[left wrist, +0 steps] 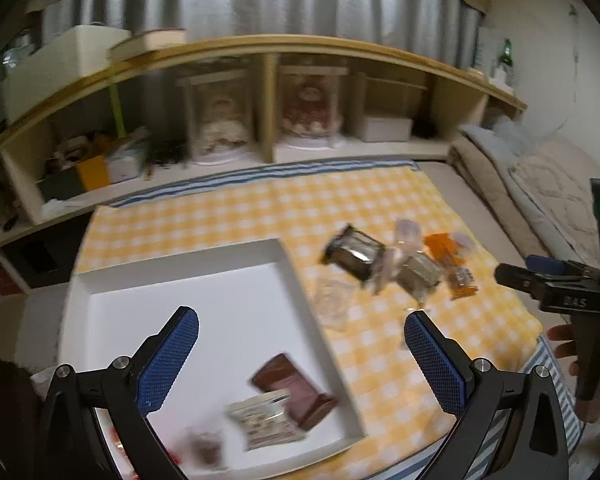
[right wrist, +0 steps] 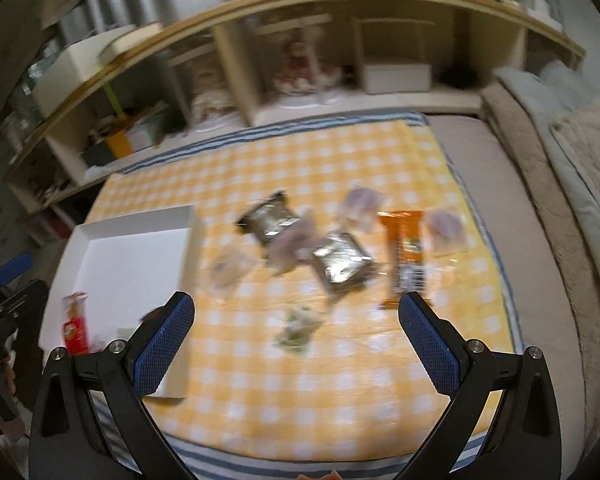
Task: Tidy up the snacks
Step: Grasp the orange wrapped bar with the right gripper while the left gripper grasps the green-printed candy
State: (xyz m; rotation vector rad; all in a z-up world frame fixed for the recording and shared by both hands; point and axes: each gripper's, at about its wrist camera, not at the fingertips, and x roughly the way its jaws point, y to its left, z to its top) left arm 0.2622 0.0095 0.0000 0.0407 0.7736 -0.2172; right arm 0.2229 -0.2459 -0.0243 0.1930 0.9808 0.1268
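Left wrist view. The left gripper (left wrist: 301, 354) is seen with its blue pads spread wide and nothing between them. It is held above the near part of a white tray (left wrist: 188, 276). In the tray, at 6 o'clock of the frame, a brown packet (left wrist: 296, 390) and a pale printed packet (left wrist: 266, 420) are seen, overlapping at one corner; a small dark item (left wrist: 206, 446) lies at their 8 o'clock, too blurred to identify. The tray rests on a yellow checked cloth (left wrist: 260, 208). On the cloth, at 3 o'clock of the tray and well apart from it, loose snacks are grouped: a dark foil packet (left wrist: 354, 252), a second foil packet (left wrist: 420, 274), an orange bar (left wrist: 454, 264) and clear wrappers, blurred. The right gripper (left wrist: 556, 284) is noted at the frame's 3 o'clock edge; its jaw state cannot be told here. A shelf (left wrist: 268, 120) stands at 12 o'clock.

Right wrist view. The right gripper (right wrist: 296, 340) is recorded with pads spread wide, empty, above the cloth (right wrist: 300, 380). The tray (right wrist: 132, 248) lies at 9 o'clock; a red packet (right wrist: 76, 326) is seen in its near left corner. At 12 o'clock of the gripper, the foil packets (right wrist: 268, 216) (right wrist: 342, 262) and orange bar (right wrist: 406, 256) lie on the cloth, with a small greenish wrapper (right wrist: 298, 330) nearer, between the pads. Blur is heavy throughout.
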